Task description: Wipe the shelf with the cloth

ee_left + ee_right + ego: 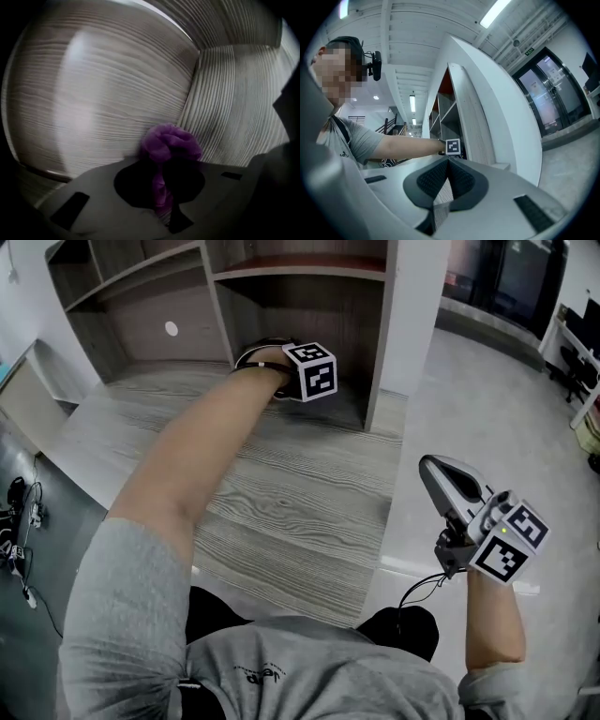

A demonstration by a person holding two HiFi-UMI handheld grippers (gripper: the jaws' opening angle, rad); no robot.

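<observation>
The wood-grain shelf (314, 320) stands at the far edge of the counter (281, 512). My left arm (202, 451) stretches straight across the counter into the shelf's lower right compartment. There my left gripper (161, 190) is clamped on the purple cloth (169, 143), whose bunched end bulges past the gripper tips, right at the seam where two of the compartment's panels meet. My right gripper (447, 164) hangs off the counter's right edge over the pale floor (469, 381), tilted up, closed on nothing, with my elbow bent.
</observation>
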